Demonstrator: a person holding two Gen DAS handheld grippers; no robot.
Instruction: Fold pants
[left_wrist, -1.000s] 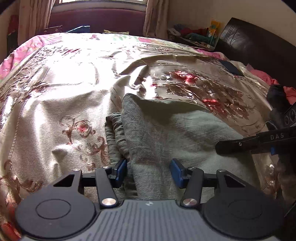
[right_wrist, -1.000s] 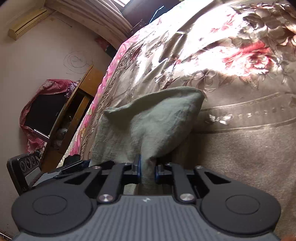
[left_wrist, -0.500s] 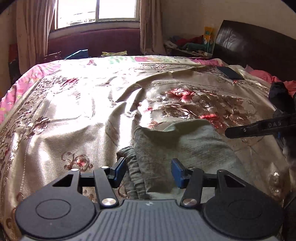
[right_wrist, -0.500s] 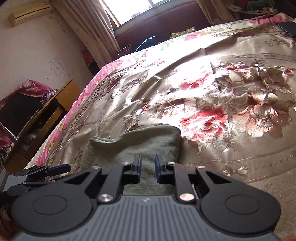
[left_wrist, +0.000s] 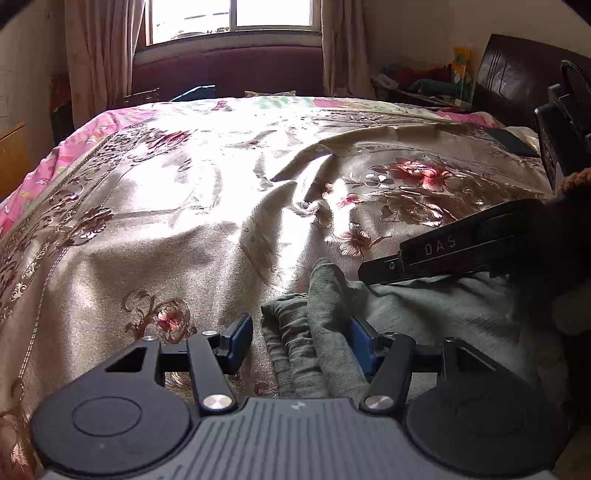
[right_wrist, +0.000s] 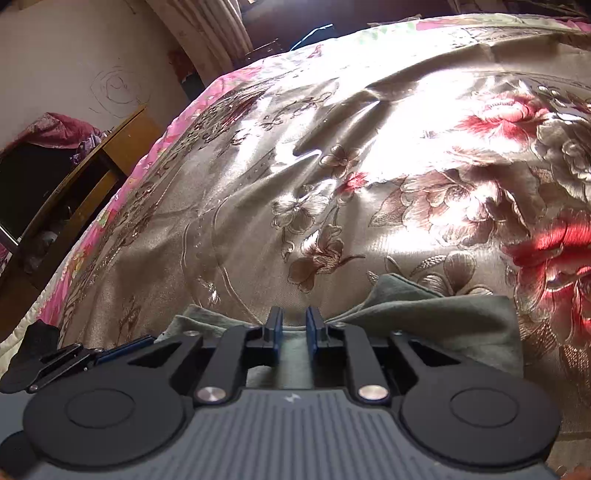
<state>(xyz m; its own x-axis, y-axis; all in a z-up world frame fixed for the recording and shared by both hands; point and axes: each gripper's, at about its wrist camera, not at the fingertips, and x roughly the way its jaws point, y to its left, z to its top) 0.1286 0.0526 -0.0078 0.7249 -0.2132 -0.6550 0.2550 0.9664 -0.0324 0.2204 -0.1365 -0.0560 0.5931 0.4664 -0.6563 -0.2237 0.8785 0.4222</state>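
Note:
The grey-green pants (left_wrist: 424, 310) lie folded on the floral bedspread (left_wrist: 166, 221) near its front edge. My left gripper (left_wrist: 301, 338) straddles their bunched left edge. Its jaws are opening: the cloth leans on the right blue pad and the left pad stands clear of it. One finger (left_wrist: 436, 247) of the right gripper reaches in from the right above the pants. In the right wrist view the pants (right_wrist: 443, 321) lie flat under my right gripper (right_wrist: 294, 323). Its pads stand a narrow gap apart with no cloth pinched. The left gripper's fingers (right_wrist: 125, 345) show at lower left.
A dark headboard (left_wrist: 517, 74) and a cluttered shelf (left_wrist: 424, 85) stand at the right, with a dark flat object (left_wrist: 513, 142) on the bed near them. A window with curtains (left_wrist: 232, 18) is at the far end. A wooden desk (right_wrist: 92, 177) stands left of the bed.
The pants hung from the shut right gripper; now they lie flat and its pads are slightly apart. Both grippers have drawn back towards the bed's near edge. The left jaws are wider.

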